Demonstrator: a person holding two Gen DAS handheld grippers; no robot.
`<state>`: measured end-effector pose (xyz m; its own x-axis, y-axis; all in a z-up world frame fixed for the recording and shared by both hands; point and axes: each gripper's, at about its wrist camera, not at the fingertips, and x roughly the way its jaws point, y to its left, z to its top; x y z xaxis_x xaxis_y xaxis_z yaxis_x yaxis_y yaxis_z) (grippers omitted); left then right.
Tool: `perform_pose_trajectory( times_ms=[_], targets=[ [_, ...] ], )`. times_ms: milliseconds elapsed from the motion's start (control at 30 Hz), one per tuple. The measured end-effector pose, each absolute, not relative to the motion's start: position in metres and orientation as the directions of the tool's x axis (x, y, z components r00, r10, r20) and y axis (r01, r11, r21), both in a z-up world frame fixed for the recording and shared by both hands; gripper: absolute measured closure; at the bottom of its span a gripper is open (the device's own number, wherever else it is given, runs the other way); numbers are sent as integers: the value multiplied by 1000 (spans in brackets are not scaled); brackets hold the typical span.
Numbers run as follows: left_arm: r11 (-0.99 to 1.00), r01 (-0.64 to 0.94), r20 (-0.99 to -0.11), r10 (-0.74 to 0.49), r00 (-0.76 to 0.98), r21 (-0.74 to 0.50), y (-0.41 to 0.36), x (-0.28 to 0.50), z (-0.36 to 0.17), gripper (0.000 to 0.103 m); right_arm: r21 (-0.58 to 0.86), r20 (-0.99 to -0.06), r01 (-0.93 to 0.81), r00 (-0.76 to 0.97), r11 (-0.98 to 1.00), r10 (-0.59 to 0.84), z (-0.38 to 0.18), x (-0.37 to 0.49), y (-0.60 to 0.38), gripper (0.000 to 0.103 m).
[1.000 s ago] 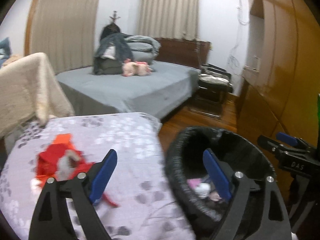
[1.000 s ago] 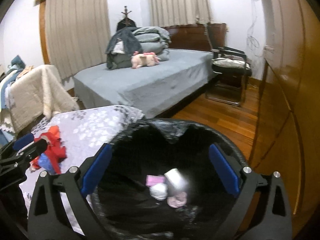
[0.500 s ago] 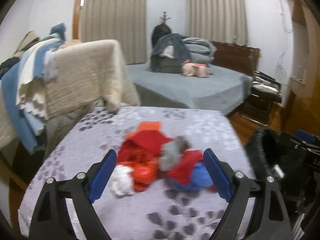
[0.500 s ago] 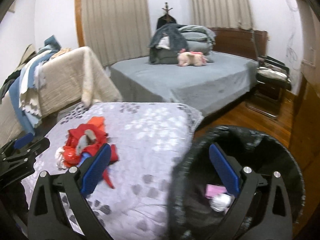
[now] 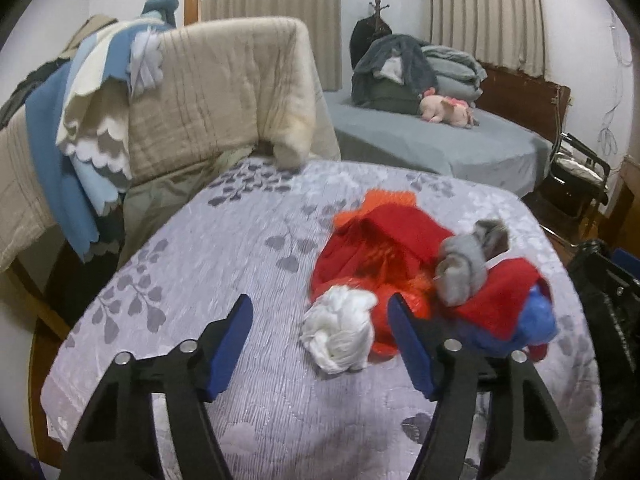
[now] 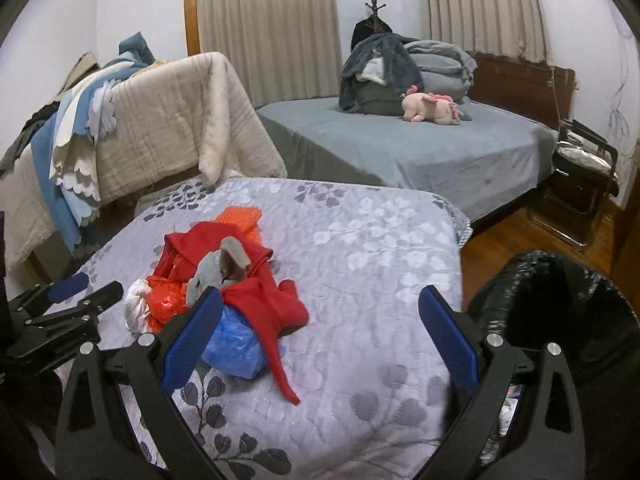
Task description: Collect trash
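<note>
A pile lies on the lilac floral cover (image 5: 248,240): a white crumpled wad (image 5: 340,332), an orange-red plastic bag (image 5: 408,300), a red garment (image 5: 384,240), a grey sock (image 5: 468,264) and a blue plastic bag (image 5: 536,324). My left gripper (image 5: 320,344) is open and empty, with the white wad just ahead between its fingers. My right gripper (image 6: 320,332) is open and empty, over the cover right of the pile (image 6: 224,280). A black-lined trash bin (image 6: 560,304) stands at the right, with some litter low inside it.
A chair draped with beige and blue blankets (image 5: 160,100) stands behind the cover. A grey bed (image 6: 420,148) with folded bedding and a pink plush toy (image 6: 432,108) lies beyond. A black chair (image 6: 580,172) and wooden floor are at the right.
Both grippers swung left, away from the bin and toward the pile. The left gripper moved closer to the white wad. Both stayed open and empty.
</note>
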<state>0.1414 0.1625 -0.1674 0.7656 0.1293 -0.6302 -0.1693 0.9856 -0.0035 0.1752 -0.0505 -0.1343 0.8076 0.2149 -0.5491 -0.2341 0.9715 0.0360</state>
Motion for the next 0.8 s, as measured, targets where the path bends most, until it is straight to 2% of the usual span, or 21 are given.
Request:
perform_pose_trajectory(
  times_ms=[300, 400, 433, 467, 567, 800],
  targets=[
    [988, -155, -681, 98, 726, -22, 164, 158, -195, 42, 28, -561, -250, 797, 968, 222, -145, 187, -37, 8],
    [989, -139, -697, 66, 714, -48, 164, 163, -200, 58, 27, -562, -253, 796, 967, 224, -145, 189, -36, 8],
    [990, -126, -701, 47, 711, -61, 164, 165, -202, 67, 26, -562, -255, 796, 967, 225, -146, 190, -35, 8],
    [991, -117, -703, 36, 711, -67, 163, 165, -202, 70, 25, -563, -256, 795, 966, 226, -146, 191, -35, 8],
    [991, -110, -695, 26, 719, -77, 161, 163, -199, 73, 27, -561, -263, 794, 965, 232, -145, 194, -32, 8],
    [985, -130, -653, 27, 757, -110, 172, 146, -175, 74, 25, -549, -292, 795, 956, 257, -141, 198, -19, 8]
  ],
)
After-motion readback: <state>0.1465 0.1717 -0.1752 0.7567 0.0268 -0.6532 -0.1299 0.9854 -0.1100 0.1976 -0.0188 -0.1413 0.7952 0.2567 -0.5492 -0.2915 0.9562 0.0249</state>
